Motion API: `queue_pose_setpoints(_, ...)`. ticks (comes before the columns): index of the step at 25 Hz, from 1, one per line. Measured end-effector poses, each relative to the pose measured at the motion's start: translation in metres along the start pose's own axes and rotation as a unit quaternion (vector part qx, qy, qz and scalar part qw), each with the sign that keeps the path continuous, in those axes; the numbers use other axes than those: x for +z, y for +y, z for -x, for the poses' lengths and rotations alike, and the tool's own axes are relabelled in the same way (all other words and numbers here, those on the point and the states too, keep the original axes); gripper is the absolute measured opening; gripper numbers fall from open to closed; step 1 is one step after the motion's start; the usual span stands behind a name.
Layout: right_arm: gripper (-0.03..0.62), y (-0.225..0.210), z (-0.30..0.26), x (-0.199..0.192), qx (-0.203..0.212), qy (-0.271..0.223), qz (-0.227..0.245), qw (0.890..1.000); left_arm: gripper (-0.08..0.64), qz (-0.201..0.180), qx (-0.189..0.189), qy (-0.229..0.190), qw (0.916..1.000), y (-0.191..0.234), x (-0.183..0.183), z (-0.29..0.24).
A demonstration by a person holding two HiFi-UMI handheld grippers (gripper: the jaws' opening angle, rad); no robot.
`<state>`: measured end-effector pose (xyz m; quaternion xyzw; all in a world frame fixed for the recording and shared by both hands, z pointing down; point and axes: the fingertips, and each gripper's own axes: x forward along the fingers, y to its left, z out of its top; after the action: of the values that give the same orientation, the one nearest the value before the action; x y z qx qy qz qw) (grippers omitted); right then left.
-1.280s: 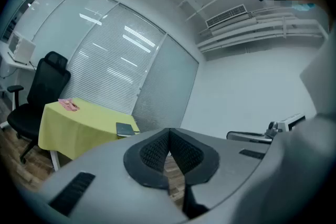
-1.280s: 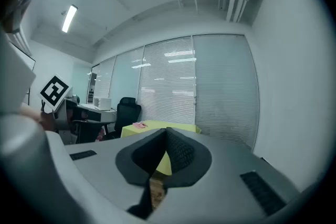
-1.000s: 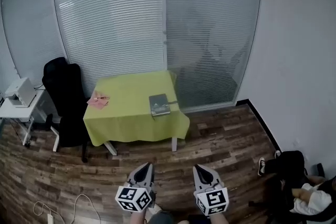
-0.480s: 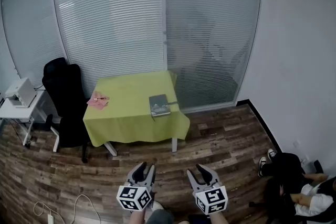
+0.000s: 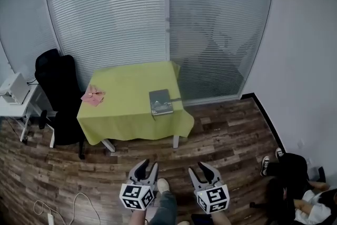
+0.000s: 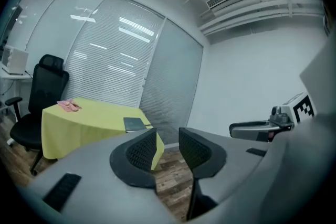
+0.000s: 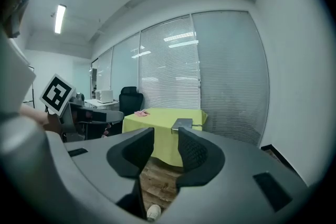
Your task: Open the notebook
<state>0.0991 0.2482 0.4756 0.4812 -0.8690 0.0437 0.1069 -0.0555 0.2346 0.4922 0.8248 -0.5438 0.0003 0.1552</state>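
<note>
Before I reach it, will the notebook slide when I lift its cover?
The notebook looks thin, so probably light; it may slide on the draped tablecloth. It lies near the edge, so a push might drop it.

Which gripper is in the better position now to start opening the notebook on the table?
Left, slightly. Both the left gripper and right gripper are open, empty and far from the notebook, but the left lines up closer with it.

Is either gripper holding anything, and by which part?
Nothing is held. The left gripper and right gripper both have jaws apart and empty; the notebook lies on the table, untouched.
</note>
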Motion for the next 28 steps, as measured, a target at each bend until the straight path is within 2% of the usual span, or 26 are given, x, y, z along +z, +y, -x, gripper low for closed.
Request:
queue_pose_setpoints(4,0.156,-0.033,-0.071,-0.009,0.003,0.024,0.004,1.0,0.133,0.015,0.003,0.01,0.9998,0.042,0.001,-0.071)
queue_pose_setpoints(9,0.158,-0.075,-0.168,-0.011,0.012,0.054,-0.002,0.998,0.133,0.01,0.005,0.048,0.9988,0.091,0.006,-0.163)
queue_pose_setpoints(16,0.17,-0.111,-0.276,-0.011,0.016,0.082,-0.02,0.996,0.133,-0.03,-0.014,0.103,0.9941,0.141,0.005,-0.258)
queue_pose_setpoints(21,0.175,-0.129,-0.312,-0.014,0.009,0.099,-0.033,0.995,0.133,-0.048,-0.031,0.136,0.989,0.156,-0.001,-0.293)
queue_pose_setpoints(28,0.179,-0.144,-0.338,-0.009,0.0,0.104,-0.017,0.994,0.138,-0.073,-0.052,0.144,0.9856,0.169,-0.003,-0.327)
